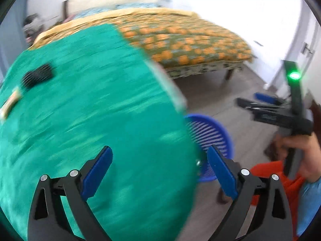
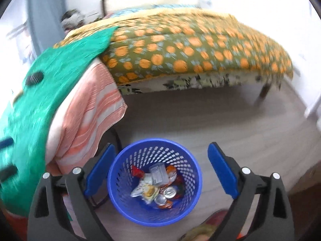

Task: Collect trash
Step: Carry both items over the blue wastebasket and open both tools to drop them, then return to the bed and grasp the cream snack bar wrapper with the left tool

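Since both claws stand wide with nothing between the pads, these lines run outward from them.

Right gripper [image 2: 160,172]: jaws spread, empty, hanging over the mouth of the blue basket [image 2: 154,214], which sits between the pads at 6 o'clock in the right wrist view.

Left gripper [image 1: 159,172]: jaws spread, empty, over the green cloth [image 1: 90,120]; the basket's rim peeks out at its 3 o'clock.

Trash in basket [image 2: 158,186]: crumpled wrappers, a clear packet and two can ends, heaped at the bottom.

Trash left: a black ribbed piece [image 1: 37,76] and a pale scrap [image 1: 11,102] lie on the cloth near 10 o'clock, well away from the left pads.

Risk, reach: the view is smeared, so a hurried grab could miss, or pinch the cloth and drag it.

Risk, basket: it looks light and perforated, so a knock from a finger could tip it and spill the heap.

Risk, edge: cloth overhangs the striped sheet [image 2: 88,120], so a nudged scrap could slide off.
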